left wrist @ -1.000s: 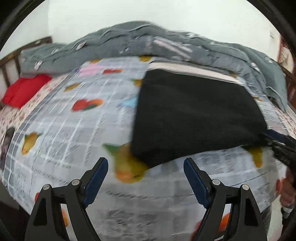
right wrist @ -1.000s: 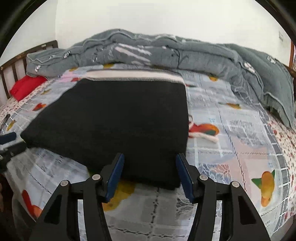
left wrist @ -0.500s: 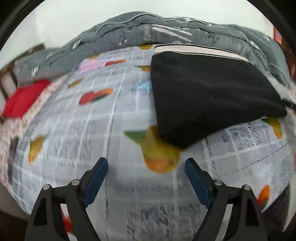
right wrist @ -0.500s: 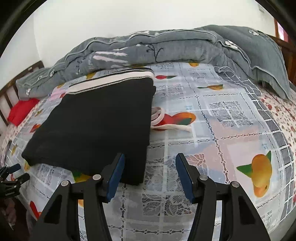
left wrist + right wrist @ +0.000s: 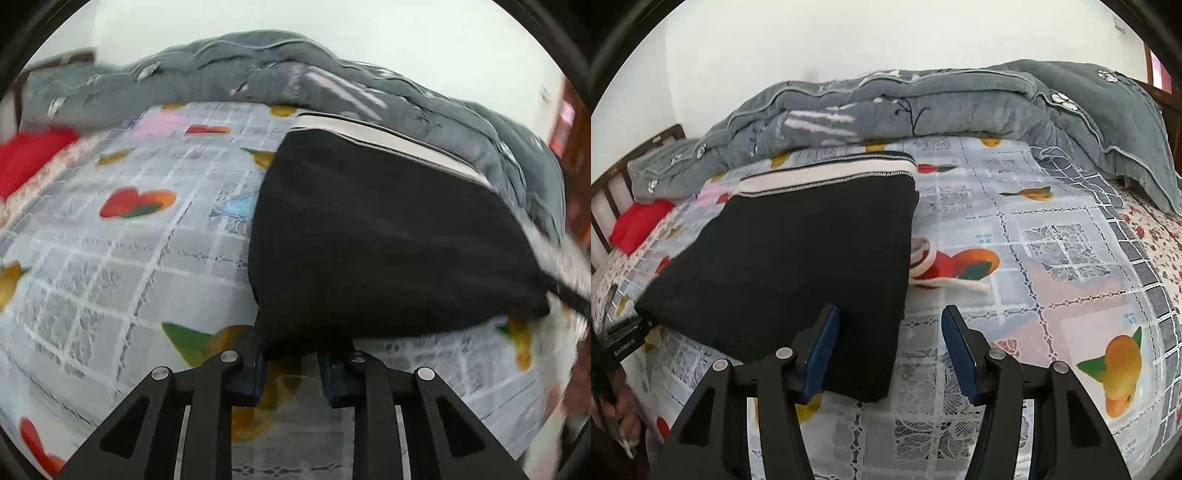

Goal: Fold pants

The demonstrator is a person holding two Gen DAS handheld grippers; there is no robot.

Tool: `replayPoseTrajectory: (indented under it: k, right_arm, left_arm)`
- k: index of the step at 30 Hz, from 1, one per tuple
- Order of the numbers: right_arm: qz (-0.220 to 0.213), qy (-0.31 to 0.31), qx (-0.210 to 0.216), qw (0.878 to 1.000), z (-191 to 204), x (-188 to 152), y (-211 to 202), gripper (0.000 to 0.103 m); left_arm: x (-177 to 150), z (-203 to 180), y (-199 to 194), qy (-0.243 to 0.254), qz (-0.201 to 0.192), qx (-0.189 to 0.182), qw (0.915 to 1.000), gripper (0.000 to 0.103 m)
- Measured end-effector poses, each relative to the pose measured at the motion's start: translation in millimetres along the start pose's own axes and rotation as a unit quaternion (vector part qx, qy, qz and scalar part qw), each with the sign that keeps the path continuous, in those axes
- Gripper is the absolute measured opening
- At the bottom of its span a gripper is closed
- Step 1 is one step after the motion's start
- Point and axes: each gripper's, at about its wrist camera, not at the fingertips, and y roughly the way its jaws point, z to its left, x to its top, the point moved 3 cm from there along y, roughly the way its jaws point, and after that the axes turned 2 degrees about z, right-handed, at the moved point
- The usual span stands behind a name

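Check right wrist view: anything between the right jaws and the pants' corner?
No. In the right wrist view the black pants' corner already sits between the open right gripper jaws.

One folded pair of black pants point(image 5: 798, 266); one grey quilt point(image 5: 923, 107); one red pillow point(image 5: 635, 229); one fruit-print bedsheet point(image 5: 1052, 266); one white drawstring point(image 5: 945, 284); two tools: left point(image 5: 291, 365), right point(image 5: 890, 350).
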Motion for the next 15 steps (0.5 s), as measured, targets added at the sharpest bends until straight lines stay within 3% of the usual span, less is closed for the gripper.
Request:
replayPoseTrajectory:
  k: [3,5,8,9,13,15]
  right_arm:
    - [0.010,-0.011,0.005,1.000,-0.3,-2.0,10.7,0.058]
    - [0.021,0.013,0.036,0.999,-9.2,1.7,13.3,0.059]
    - [0.029,0.063,0.075,0.995,-20.5,8.2,14.7,0.059]
    - [0.030,0.065,0.076,0.994,-20.1,9.6,15.5,0.059]
    - [0.021,0.034,0.054,0.998,-8.1,17.9,17.2,0.059]
    - [0.024,0.022,0.045,0.998,-2.8,21.5,22.0,0.059]
  left_arm:
    - [-6.7,1.3,-10.1,0.014,0.007,-0.017,0.9997,0.025]
    - [-10.1,6.9,-17.8,0.009,0.014,-0.042,0.9990,0.027]
    - [-14.4,15.5,-30.4,0.003,0.004,-0.061,0.9981,0.051]
    - [-15.6,18.2,-35.4,0.001,-0.005,-0.069,0.9976,0.060]
    - [-1.1,19.5,-49.6,-0.005,-0.025,-0.062,0.9978,0.061]
    - [15.8,15.7,-42.7,-0.012,-0.015,-0.056,0.9982,0.066]
